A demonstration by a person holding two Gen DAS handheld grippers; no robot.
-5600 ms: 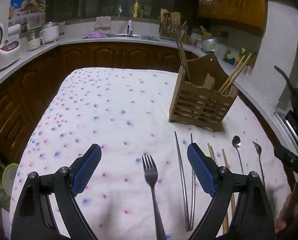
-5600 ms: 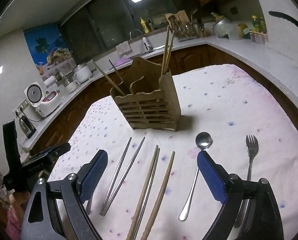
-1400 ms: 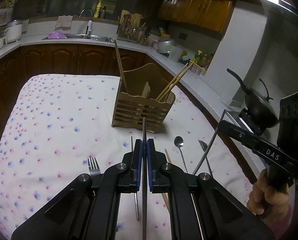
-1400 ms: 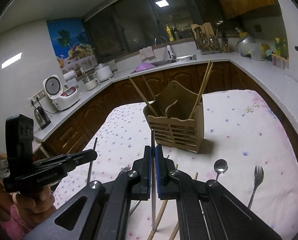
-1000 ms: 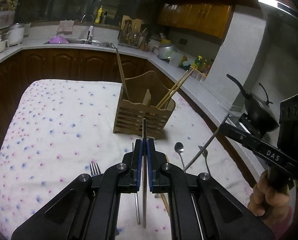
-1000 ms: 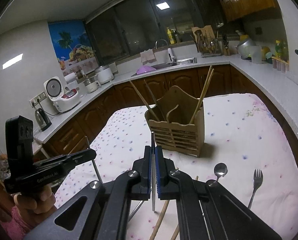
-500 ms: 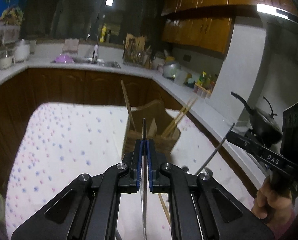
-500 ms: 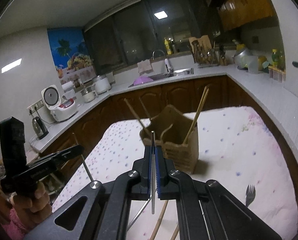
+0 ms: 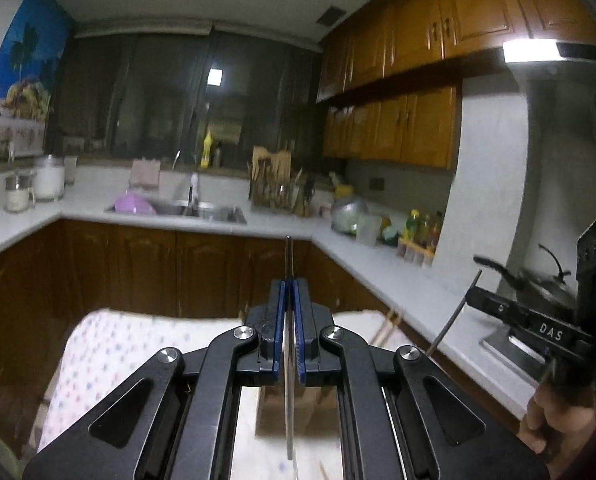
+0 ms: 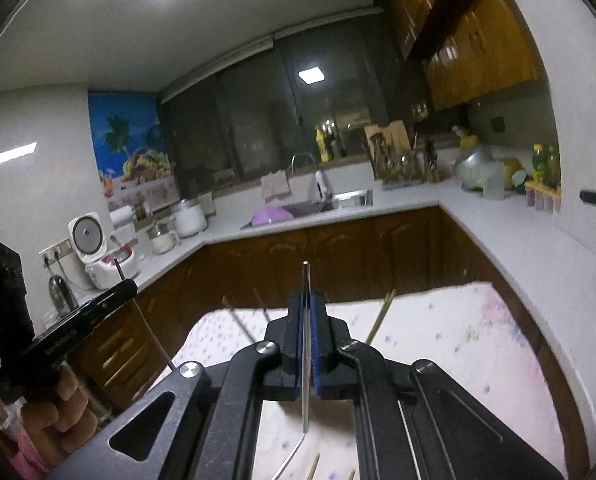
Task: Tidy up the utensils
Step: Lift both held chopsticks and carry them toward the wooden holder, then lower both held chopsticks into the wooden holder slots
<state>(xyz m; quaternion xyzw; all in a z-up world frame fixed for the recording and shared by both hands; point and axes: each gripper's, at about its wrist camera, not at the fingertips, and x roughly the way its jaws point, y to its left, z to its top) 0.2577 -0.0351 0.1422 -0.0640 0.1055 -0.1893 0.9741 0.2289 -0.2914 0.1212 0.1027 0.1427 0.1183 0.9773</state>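
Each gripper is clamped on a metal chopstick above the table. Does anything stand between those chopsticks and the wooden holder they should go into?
Nothing visible does. The left gripper and right gripper are each shut on a metal chopstick. The wooden holder sits just below and ahead, mostly hidden by the grippers; only the wooden chopsticks already standing in it crowd its slots.

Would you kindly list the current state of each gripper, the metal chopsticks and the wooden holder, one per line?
left gripper: shut on a metal chopstick, raised above the table.
left metal chopstick: clamped upright between the fingers.
right gripper: shut on a metal chopstick.
right metal chopstick: clamped upright, tip sticking up.
wooden holder: standing on the cloth, mostly hidden; wooden chopsticks lean out of it.
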